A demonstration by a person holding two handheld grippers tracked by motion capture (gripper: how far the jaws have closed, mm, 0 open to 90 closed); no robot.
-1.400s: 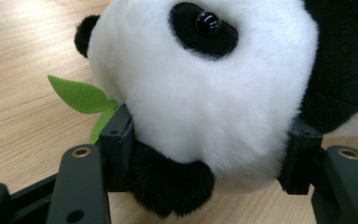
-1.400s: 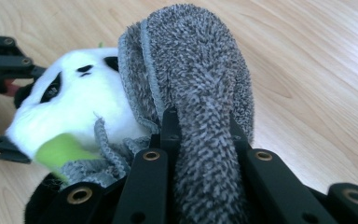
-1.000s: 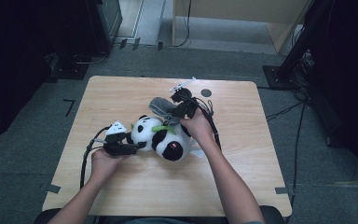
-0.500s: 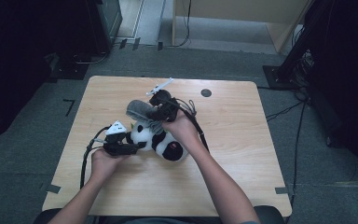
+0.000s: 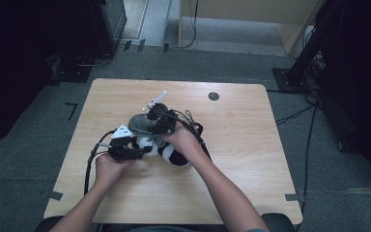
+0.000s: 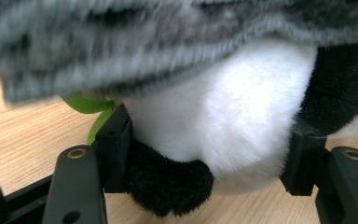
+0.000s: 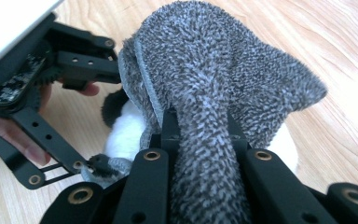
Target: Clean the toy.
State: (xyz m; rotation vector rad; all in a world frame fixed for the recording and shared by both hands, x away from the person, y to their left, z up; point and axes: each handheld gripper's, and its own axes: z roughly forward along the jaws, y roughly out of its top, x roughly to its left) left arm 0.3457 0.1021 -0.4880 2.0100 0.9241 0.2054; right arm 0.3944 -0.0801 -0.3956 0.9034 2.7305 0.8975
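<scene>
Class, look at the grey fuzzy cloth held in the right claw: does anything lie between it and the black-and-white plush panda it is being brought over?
Nothing visible does. The grey fuzzy cloth, pinched in the right claw, already drapes directly over the black-and-white plush panda. The left claw grips the panda from the sides, below the cloth, not between the two.

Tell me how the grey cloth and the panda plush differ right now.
The grey cloth is one speckled grey; the panda plush is black and white. The cloth is a limp sheet draped over the plush, which is a stuffed rounded body. The right claw pinches the cloth; the left claw clamps the plush. Both are soft and fuzzy.
</scene>
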